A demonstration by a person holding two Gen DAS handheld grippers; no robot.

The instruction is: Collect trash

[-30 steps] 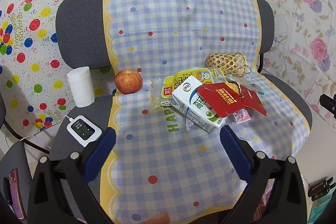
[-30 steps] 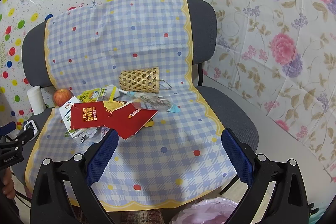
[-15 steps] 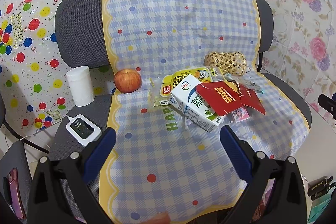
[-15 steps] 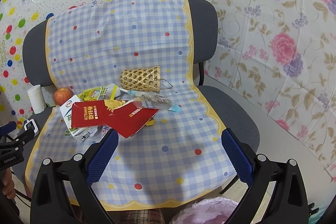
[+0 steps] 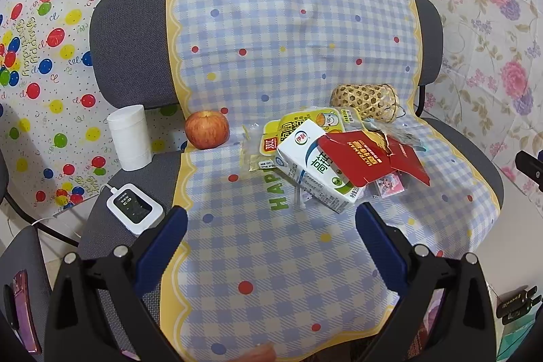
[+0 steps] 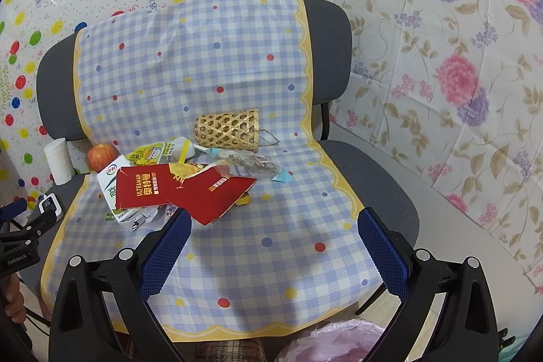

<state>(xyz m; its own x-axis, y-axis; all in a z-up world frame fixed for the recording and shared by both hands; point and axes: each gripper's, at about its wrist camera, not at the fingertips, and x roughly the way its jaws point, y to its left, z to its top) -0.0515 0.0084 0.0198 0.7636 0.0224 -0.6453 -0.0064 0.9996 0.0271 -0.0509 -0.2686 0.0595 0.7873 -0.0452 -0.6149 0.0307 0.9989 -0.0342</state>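
Observation:
A pile of trash lies on the checked cloth over a grey chair seat: a white milk carton [image 5: 315,172] [image 6: 110,184], torn red cardboard [image 5: 370,158] [image 6: 183,192], yellow snack wrappers [image 5: 298,128] [image 6: 152,153] and clear wrappers [image 6: 247,163]. My left gripper [image 5: 271,236] is open and empty, just short of the carton. My right gripper [image 6: 273,240] is open and empty, over the seat's front, right of the red cardboard. A pink bag [image 6: 332,341] sits below the seat's front edge.
A woven bamboo basket [image 5: 364,100] [image 6: 227,129] lies on its side behind the pile. A red apple [image 5: 207,129] [image 6: 101,156], a white paper roll [image 5: 130,138] and a white device with a cable [image 5: 134,212] sit at the left. The chair back rises behind.
The left gripper's view has shifted slightly closer to the pile. The right gripper has barely moved. Nothing on the chair has moved.

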